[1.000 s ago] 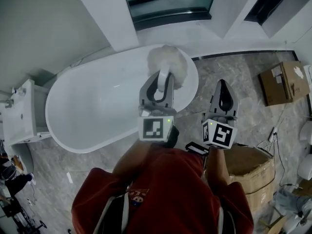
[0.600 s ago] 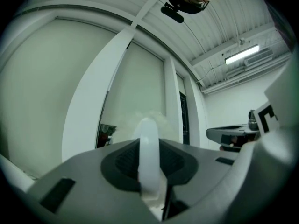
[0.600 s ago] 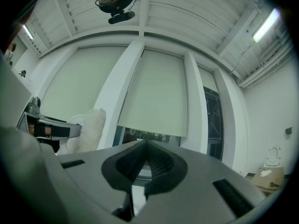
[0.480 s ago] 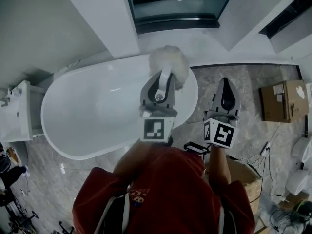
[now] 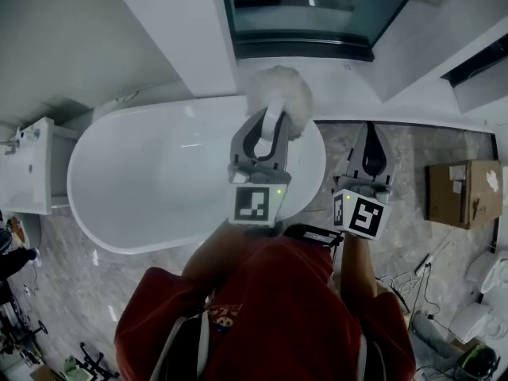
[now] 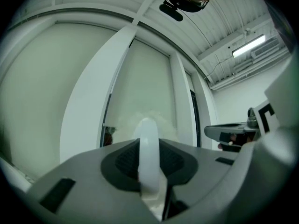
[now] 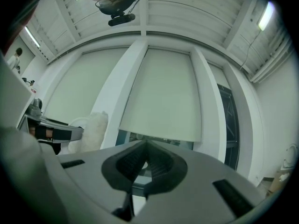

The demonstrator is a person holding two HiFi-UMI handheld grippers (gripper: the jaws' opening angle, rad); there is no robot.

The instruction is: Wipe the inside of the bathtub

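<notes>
Duster [image 5: 279, 94] clamped in L gripper [image 5: 268, 119] near tub [image 5: 151, 173] rim; R gripper [image 5: 371, 128] closed.

The head view looks steeply down over the white oval bathtub [image 5: 135, 189], while both gripper views tilt upward, sharing the white wall pillar [image 7: 125, 90].

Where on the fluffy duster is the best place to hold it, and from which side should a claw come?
Grip the smooth white handle, coming from behind the fluffy head. The handle is narrow and looks stiff, so jaws close firmly on it; the head looks soft and would likely squash. The left claw holds it so now.
</notes>
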